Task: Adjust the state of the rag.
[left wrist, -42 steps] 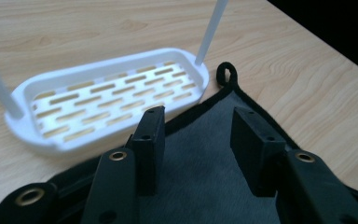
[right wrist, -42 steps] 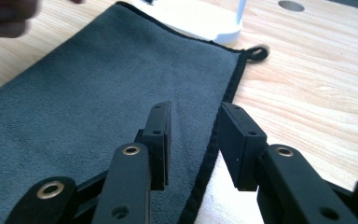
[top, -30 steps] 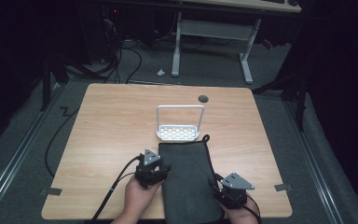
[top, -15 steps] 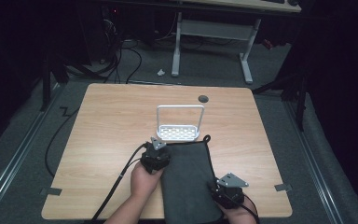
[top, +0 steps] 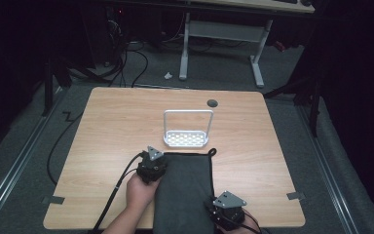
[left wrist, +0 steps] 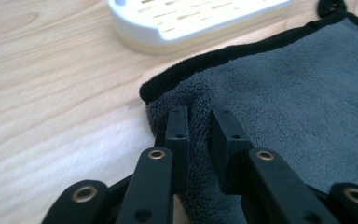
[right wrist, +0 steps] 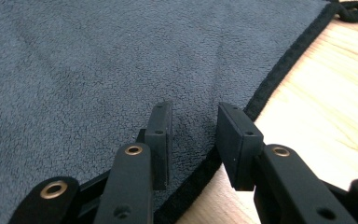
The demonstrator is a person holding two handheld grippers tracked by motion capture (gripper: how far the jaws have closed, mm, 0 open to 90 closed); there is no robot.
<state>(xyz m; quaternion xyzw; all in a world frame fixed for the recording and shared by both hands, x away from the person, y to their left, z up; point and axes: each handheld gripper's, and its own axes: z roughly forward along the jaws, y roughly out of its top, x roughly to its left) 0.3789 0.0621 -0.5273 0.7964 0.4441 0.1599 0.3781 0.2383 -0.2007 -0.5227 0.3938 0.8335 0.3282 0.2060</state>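
Observation:
A dark grey towel [top: 185, 190] lies lengthwise on the wooden table [top: 117, 126], reaching to its near edge. My left gripper [top: 156, 163] is at the towel's far left corner. In the left gripper view its jaws have just been closing, and the left gripper [left wrist: 200, 126] is now shut on a raised bunch of the towel [left wrist: 298, 88]. My right gripper [top: 224, 207] rests at the towel's near right edge. In the right gripper view the right gripper [right wrist: 193, 128] stands open astride the black hem, with the towel [right wrist: 98, 60] flat between the jaws.
A white slotted rack [top: 187, 139] with a wire handle stands just beyond the towel, close to the left gripper [left wrist: 191, 18]. The towel's hanging loop [top: 212, 151] lies at its far right corner. Farther back, a round grommet hole [top: 212, 103] sits in the tabletop.
My left gripper has moved away from me along the towel's left edge to its far corner. My right gripper has shifted a little left and toward me.

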